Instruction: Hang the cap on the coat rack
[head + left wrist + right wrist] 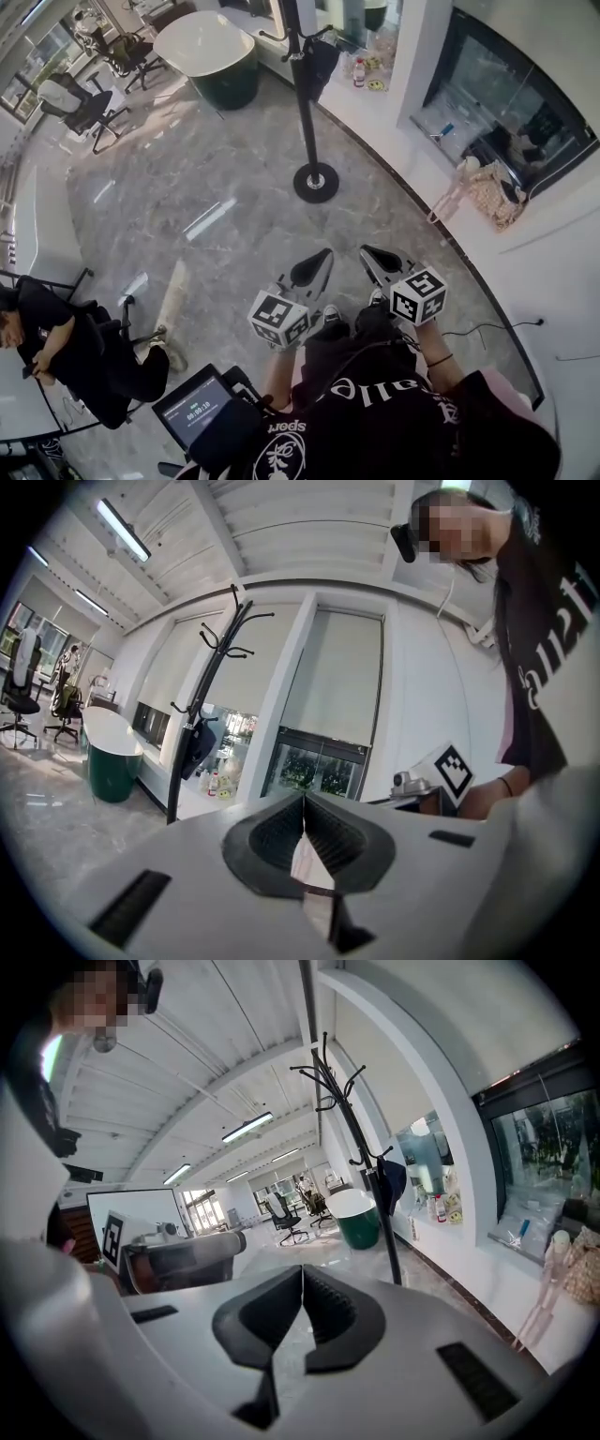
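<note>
From the head view I see a shiny grey stone floor (216, 187). The coat rack (307, 112) stands on its round foot near the floor's right edge, beside a long white ledge (394, 122). The dark cap (322, 58) hangs on a hook of the rack. My left gripper (319, 261) and right gripper (373, 257) sit side by side, well apart from the rack. A person sits by the floor's left edge (66, 347).

In the left gripper view, the left gripper (305, 803) has its jaws pressed together with nothing in them. The rack (192, 733) is far off, with the cap (200, 747) on a low hook. A green tub with a white top (111, 759) stands to its left.

In the right gripper view, the right gripper (302, 1279) is closed tight too, and empty. The rack (361, 1162) rises ahead, with the cap (392, 1183) on a low hook. Behind are the green tub (359, 1222) and office chairs (281, 1215).
</note>
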A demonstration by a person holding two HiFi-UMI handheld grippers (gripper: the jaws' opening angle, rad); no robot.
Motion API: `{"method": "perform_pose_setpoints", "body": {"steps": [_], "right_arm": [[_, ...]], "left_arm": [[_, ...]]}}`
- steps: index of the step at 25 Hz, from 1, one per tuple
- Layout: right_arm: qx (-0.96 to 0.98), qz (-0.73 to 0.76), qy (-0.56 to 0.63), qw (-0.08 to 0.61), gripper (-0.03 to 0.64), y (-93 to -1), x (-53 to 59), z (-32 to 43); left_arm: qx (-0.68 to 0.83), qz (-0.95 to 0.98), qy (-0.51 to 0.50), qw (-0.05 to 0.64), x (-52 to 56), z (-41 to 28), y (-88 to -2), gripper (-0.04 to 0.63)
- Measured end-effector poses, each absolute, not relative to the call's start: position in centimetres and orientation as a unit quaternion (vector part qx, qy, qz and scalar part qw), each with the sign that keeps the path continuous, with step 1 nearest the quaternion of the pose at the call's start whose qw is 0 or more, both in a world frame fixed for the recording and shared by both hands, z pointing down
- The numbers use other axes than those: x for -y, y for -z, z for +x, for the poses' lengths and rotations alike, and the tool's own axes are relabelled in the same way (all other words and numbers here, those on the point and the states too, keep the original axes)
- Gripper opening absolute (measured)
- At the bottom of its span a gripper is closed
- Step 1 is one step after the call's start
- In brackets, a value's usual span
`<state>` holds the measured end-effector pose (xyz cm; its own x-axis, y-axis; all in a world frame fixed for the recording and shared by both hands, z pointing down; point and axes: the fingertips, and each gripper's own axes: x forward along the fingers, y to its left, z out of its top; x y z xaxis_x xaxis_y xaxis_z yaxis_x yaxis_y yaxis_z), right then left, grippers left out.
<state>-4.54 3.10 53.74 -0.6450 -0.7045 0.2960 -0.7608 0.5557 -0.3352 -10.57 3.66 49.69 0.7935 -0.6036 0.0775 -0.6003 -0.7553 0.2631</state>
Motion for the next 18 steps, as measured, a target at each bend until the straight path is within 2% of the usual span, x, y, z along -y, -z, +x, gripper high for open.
{"method": "perform_pose_setpoints", "body": {"steps": [10, 18], "right_arm": [[0.886, 0.41, -0.212, 0.048, 0.018, -52.5, -5.6, -1.2], [0.891, 0.399, -0.212, 0.051, 0.018, -51.8, -10.6, 4.9]], "left_arm": [[0.335, 0.935, 0.003, 0.117, -5.5, -7.4, -47.9, 0.005], [0.341, 0.932, -0.003, 0.126, -11.1, -0.9, -47.9, 0.005]]}}
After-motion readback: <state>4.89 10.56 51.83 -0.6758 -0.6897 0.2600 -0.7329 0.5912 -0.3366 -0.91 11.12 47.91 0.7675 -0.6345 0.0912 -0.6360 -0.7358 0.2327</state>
